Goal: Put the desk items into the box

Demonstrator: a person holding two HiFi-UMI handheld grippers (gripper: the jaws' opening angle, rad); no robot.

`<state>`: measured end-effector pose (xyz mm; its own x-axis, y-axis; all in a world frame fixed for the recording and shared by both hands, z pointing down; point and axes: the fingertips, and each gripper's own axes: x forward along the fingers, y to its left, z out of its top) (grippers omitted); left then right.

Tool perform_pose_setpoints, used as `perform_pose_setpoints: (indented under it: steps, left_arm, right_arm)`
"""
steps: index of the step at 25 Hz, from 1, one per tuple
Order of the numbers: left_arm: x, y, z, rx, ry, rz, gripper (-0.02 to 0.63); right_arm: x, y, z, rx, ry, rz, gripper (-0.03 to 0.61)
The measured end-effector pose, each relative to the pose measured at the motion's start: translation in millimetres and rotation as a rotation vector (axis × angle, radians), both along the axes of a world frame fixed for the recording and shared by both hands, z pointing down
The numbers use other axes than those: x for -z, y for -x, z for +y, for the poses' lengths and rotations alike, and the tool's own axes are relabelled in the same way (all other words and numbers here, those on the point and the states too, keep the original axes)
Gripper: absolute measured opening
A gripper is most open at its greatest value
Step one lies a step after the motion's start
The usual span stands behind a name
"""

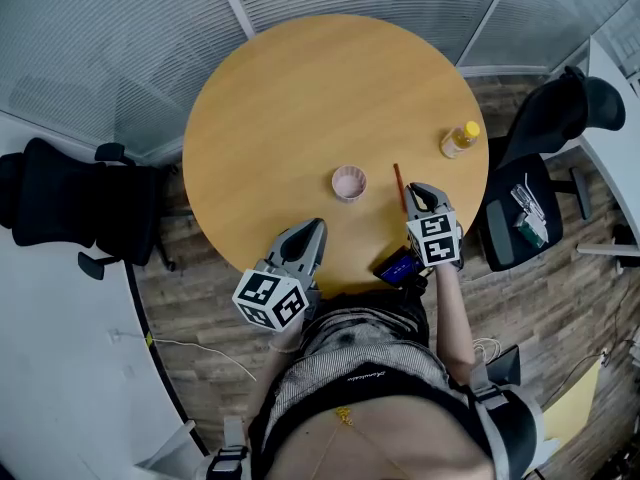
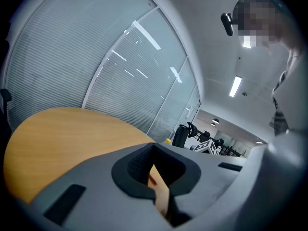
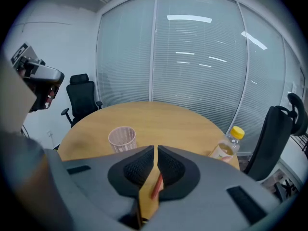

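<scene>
A thin red pencil [image 1: 398, 180] lies on the round wooden table [image 1: 300, 98]. Just right of it, the right gripper [image 1: 419, 192] tilts downward, jaws almost together, apparently empty.

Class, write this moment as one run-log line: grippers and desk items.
left gripper: shut, empty | right gripper: shut, empty, beside red pen | pink mesh cup, bottle: on table

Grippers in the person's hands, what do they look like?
The left gripper and the right gripper are both grey plastic. Each narrows to two pointed jaws lined with black ribbed pads. Each carries a white cube printed with black square markers.
</scene>
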<state>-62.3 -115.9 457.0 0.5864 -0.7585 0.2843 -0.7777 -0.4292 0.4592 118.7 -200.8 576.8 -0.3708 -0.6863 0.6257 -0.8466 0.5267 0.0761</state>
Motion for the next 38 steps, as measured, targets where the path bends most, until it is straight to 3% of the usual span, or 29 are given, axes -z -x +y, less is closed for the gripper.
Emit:
perform_pose_setpoints:
  steps: [27,38]
  left_arm:
    - [-14.6,-5.6,-28.6,-0.043,0.04,0.008,0.002]
    - [-20.9,-2.8,-32.7,-0.045,0.057,0.013,0.002]
  right_arm:
    - [-86.7,-2.1,-6.0,0.082,0.263,0.043,0.031]
    - [-127.4,-9.3,0.2,0.081,0.412,0.083,0.049]
